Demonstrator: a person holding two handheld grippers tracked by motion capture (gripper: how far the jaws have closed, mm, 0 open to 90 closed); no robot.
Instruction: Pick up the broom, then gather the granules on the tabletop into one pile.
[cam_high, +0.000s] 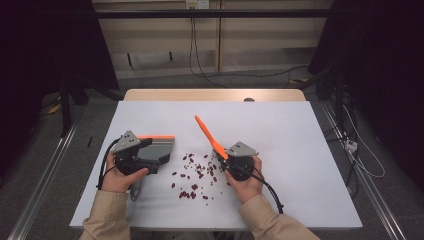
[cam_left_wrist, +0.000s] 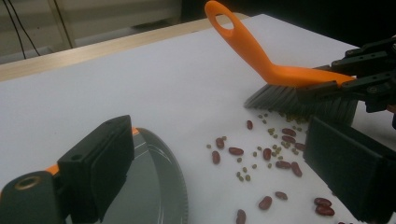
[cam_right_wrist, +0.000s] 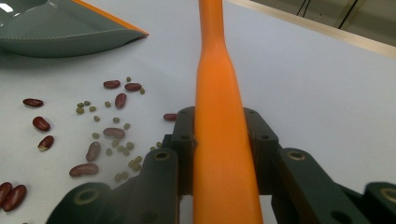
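Note:
Red kidney beans and small green beans (cam_high: 195, 175) lie scattered on the white table between my hands. My right gripper (cam_high: 223, 156) is shut on an orange brush (cam_high: 205, 131). In the right gripper view its jaws (cam_right_wrist: 219, 140) clamp the orange handle (cam_right_wrist: 217, 84). The dark bristles (cam_left_wrist: 299, 100) rest on the table at the far edge of the beans (cam_left_wrist: 275, 154). A grey dustpan (cam_high: 160, 146) with an orange edge lies left of the beans. My left gripper (cam_high: 161, 161) stands open, one jaw over the dustpan (cam_left_wrist: 154, 186) and the other over the table.
The white table (cam_high: 280, 135) has bare room on its right half and far side. A wooden edge (cam_high: 215, 95) runs along the back. Cables hang and trail on the floor behind and to the right of the table.

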